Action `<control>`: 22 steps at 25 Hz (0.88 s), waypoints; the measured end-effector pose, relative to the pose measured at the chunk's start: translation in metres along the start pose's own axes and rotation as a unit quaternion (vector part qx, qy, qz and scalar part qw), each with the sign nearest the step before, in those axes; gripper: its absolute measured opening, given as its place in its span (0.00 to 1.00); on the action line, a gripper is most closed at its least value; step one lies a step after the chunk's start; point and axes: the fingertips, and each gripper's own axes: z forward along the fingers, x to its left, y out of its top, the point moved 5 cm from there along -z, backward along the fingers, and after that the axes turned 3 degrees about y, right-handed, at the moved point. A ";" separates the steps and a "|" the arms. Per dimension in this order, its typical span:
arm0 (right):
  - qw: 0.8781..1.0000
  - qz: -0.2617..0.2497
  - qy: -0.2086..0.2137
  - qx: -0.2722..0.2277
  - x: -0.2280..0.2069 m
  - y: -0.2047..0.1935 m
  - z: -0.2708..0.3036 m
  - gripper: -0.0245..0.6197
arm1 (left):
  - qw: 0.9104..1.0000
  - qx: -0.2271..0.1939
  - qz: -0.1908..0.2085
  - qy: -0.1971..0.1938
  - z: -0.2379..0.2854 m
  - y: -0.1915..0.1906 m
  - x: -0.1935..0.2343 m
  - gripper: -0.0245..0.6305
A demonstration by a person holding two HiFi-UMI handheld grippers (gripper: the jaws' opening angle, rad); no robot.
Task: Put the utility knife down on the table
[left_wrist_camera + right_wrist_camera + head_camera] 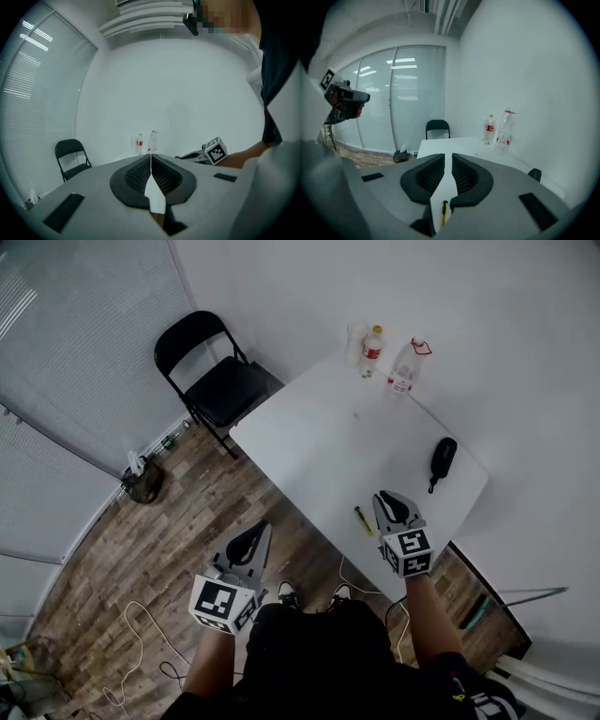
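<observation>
A yellow utility knife (362, 520) lies on the white table (328, 437) near its front edge, free of both grippers. My right gripper (384, 497) hovers just right of it, jaws a narrow gap apart and empty. In the right gripper view the utility knife (444, 212) shows on the tabletop through the gap below the right gripper (448, 157). Off the table's left side, my left gripper (265, 527) hangs over the wooden floor. In its own view the left gripper (151, 157) has its jaws pressed together with nothing between them.
A black pouch (442, 458) lies near the table's right edge. Two plastic bottles (372, 352) (405, 367) stand at the far corner by the wall. A black folding chair (211, 376) stands left of the table. Cables (141, 634) trail on the floor.
</observation>
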 end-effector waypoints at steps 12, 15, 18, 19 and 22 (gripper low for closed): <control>0.986 -0.007 -0.038 -0.165 0.019 0.106 -0.117 0.09 | 0.995 -0.053 0.042 -0.071 0.006 0.044 -0.040 0.07; 0.982 -0.013 -0.054 -0.179 0.018 0.115 -0.140 0.08 | 0.993 -0.065 0.048 -0.081 0.006 0.052 -0.048 0.07; 0.980 -0.019 -0.058 -0.191 0.023 0.118 -0.155 0.08 | 0.992 -0.072 0.054 -0.090 0.007 0.058 -0.053 0.07; 0.979 -0.022 -0.058 -0.193 0.026 0.118 -0.159 0.08 | 0.991 -0.074 0.056 -0.092 0.007 0.059 -0.055 0.07; 0.979 -0.027 -0.056 -0.193 0.033 0.119 -0.166 0.08 | 0.990 -0.080 0.060 -0.100 0.007 0.063 -0.060 0.07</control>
